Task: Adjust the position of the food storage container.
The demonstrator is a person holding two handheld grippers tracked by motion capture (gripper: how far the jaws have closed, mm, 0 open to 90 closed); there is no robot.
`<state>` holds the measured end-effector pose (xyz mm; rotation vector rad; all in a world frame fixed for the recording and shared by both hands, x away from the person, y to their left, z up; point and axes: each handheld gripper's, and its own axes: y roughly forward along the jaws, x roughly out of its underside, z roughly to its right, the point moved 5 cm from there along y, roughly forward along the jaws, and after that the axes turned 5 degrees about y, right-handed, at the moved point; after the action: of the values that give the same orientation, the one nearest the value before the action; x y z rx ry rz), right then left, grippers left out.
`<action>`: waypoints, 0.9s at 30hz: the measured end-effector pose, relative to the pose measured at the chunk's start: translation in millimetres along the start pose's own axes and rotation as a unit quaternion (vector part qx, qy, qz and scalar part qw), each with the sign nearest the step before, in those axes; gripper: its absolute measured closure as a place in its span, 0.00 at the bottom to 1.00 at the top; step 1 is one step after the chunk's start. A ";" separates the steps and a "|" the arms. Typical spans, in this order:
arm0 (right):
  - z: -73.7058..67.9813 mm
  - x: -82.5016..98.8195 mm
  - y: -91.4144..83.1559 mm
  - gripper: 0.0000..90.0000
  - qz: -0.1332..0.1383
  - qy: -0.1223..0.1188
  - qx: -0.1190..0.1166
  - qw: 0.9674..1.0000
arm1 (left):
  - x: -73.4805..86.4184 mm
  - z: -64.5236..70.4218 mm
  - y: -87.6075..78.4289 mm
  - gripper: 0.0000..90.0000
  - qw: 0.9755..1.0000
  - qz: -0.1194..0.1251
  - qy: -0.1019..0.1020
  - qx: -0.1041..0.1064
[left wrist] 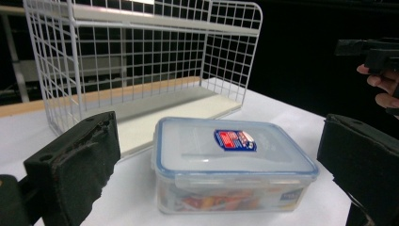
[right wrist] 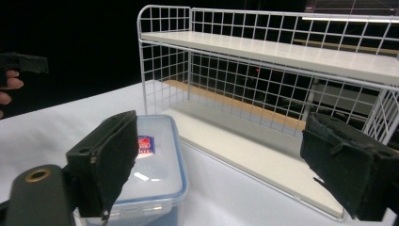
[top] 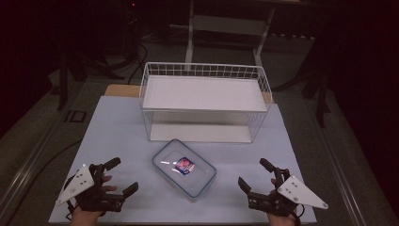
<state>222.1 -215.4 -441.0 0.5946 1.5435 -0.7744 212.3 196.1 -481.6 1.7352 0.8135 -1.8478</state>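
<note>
The high view looks forward and down from the person's side onto the white wire-grid two-tier shelf rack (top: 205, 101), seen from well back. The left gripper view sits low and close, in front of the rack (left wrist: 141, 70) and to its left, facing it. The right gripper view sits equally low, front-right of the rack (right wrist: 282, 94). All three share the rack and the clear blue-rimmed lidded plastic box (top: 184, 168) (left wrist: 233, 162) (right wrist: 150, 165) before it.
</note>
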 end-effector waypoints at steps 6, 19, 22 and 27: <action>-2.8 -22.8 7.1 0.13 0.002 0.007 -0.009 1.000 | 2.2 -0.6 1.1 0.00 1.000 -0.007 0.001 0.001; -39.4 -29.8 40.3 0.22 -0.038 -0.007 -0.073 0.997 | 7.0 0.2 2.9 0.00 1.000 -0.016 -0.001 0.004; -46.2 -26.3 46.5 0.25 -0.047 -0.002 -0.088 0.995 | 9.0 -1.1 3.5 0.00 1.000 -0.019 -0.008 0.006; -62.3 -16.0 60.0 0.32 -0.066 0.010 -0.115 0.991 | 9.0 0.3 4.0 0.00 1.000 -0.020 -0.005 0.009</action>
<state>229.2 -128.2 -431.5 0.3348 1.6749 -0.6787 214.1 193.5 -490.9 1.7308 0.8353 -1.8942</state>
